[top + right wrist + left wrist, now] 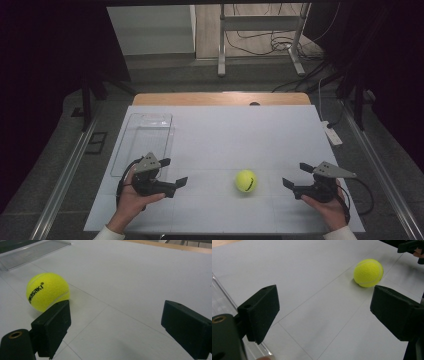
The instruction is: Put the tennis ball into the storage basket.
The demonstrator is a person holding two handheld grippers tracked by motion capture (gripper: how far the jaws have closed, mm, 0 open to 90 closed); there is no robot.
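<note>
A yellow tennis ball lies on the white table top, near the front, between my two grippers. My left gripper is to the ball's left, pointing toward it, jaws open with nothing between them. In the left gripper view the ball sits ahead, just beyond the right jaw, and my left gripper is well short of it. My right gripper is held to the ball's right, also open and empty. The right gripper view has the ball just past the left jaw of my right gripper.
A clear plastic tray lies on the table's left side, behind my left gripper; its edge is close to my left jaw. The white sheet covers most of the wooden table. A metal stand is on the floor beyond.
</note>
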